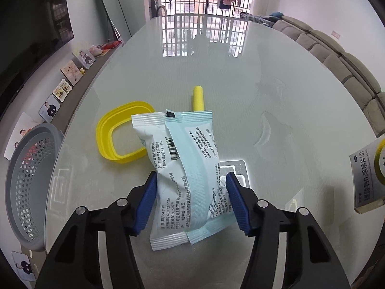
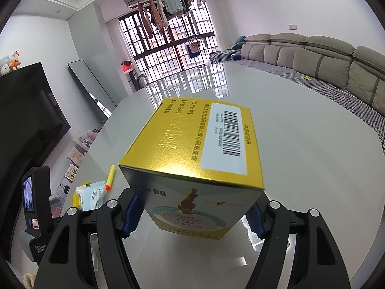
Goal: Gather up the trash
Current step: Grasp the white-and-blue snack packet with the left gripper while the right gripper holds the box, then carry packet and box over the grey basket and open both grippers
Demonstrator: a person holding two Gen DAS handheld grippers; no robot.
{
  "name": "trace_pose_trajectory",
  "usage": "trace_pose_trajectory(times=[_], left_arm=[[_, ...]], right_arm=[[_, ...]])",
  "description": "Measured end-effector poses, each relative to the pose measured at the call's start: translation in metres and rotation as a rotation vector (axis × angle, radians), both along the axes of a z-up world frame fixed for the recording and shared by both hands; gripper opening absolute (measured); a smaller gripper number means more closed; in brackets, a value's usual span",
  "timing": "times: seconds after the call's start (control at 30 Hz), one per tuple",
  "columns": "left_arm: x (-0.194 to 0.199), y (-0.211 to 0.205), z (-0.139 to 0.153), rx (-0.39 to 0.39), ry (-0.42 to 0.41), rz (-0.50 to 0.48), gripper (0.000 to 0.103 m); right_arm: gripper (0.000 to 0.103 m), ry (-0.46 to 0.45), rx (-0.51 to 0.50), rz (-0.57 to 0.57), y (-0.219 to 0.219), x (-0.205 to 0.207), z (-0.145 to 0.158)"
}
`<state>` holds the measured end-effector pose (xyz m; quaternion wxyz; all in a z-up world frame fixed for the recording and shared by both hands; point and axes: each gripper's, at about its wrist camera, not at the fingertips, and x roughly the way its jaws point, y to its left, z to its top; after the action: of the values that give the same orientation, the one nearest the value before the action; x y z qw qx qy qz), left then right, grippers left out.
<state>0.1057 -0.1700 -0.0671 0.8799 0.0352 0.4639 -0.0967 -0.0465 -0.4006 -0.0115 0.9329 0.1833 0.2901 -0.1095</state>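
Observation:
My left gripper (image 1: 191, 192) is shut on two white and pale blue sachets (image 1: 185, 168), held together above the glass table (image 1: 240, 77). Behind them lie a yellow plastic ring lid (image 1: 113, 134) and a yellow foam dart (image 1: 198, 98). My right gripper (image 2: 193, 213) is shut on a gold and white medicine box (image 2: 192, 149), its blue pads pressing both sides. The box also shows at the right edge of the left wrist view (image 1: 369, 178). The sachets (image 2: 91, 196) and the dart (image 2: 111, 177) show small at the left of the right wrist view.
A grey perforated basket (image 1: 28, 185) stands off the table's left edge, over a shelf with photo frames (image 1: 69, 72). A sofa (image 2: 324, 62) runs along the right wall. The left gripper's body with its screen (image 2: 33, 207) shows at the left.

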Motion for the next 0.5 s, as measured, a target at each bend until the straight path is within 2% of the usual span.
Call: trace_pose_trajectory(times=[0.13, 0.23, 0.5], left_arm=[[-0.014, 0.013, 0.012, -0.014, -0.033, -0.016, 0.056], [-0.025, 0.024, 0.023, 0.006, -0.071, -0.024, 0.056], [-0.047, 0.079, 0.042, 0.013, -0.135, -0.004, 0.056]], right_arm=[[0.068, 0.013, -0.017, 0.004, 0.005, -0.002, 0.001], [0.068, 0.016, -0.039, 0.013, 0.014, -0.005, 0.007], [0.068, 0.023, -0.087, 0.071, 0.047, -0.001, 0.021]])
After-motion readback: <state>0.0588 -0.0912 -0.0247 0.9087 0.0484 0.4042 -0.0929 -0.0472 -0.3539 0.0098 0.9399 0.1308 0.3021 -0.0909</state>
